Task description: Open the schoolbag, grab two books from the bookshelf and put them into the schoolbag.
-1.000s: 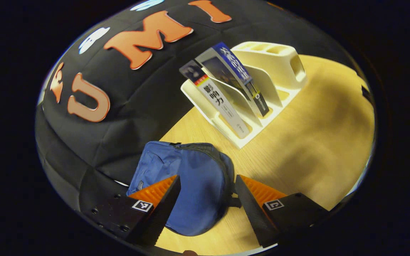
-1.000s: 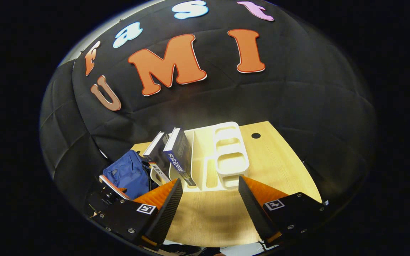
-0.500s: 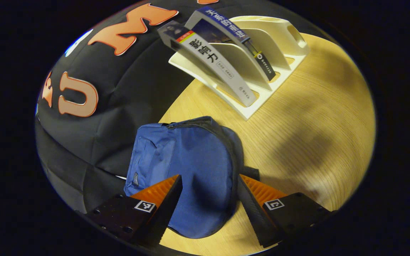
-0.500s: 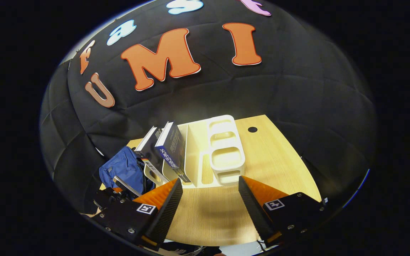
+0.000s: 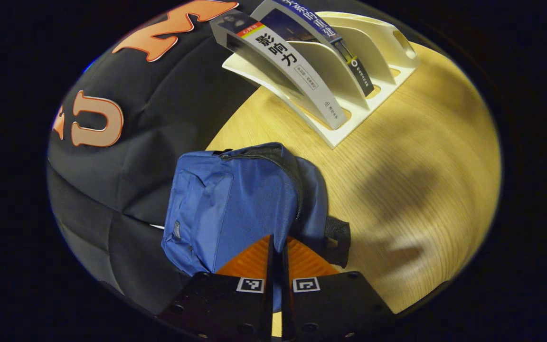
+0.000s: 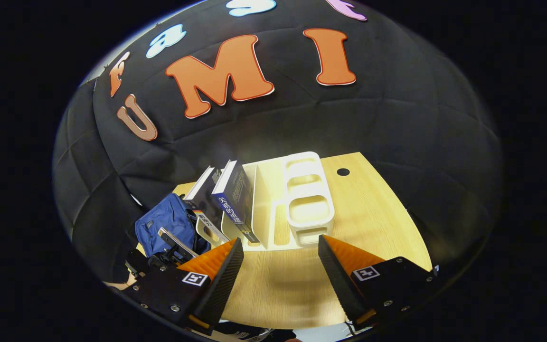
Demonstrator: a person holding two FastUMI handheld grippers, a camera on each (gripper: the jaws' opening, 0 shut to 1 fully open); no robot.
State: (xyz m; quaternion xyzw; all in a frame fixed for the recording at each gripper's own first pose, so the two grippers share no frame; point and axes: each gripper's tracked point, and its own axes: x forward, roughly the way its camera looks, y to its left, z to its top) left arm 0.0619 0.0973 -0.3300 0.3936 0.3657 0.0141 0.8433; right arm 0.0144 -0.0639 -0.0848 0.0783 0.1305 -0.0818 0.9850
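Desk point(image 5: 420, 156) of pale wood carries everything. Blue schoolbag point(image 5: 235, 199) lies at its edge by the black cloth wall, zip shut. White bookshelf point(image 5: 349, 71) stands near the far edge, two books point(image 5: 292, 66) leaning inside. Left gripper point(image 5: 277, 242) is pinched closed on the schoolbag's fabric. Right gripper point(image 6: 280, 251) hangs spread wide above bare desk before the bookshelf.

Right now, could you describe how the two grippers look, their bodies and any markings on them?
The left gripper has two wedge-shaped, ribbed fingers on black blocky mounts, each with a small square black-and-white marker tag. The right gripper is built the same, with round screws visible on its black mounts.
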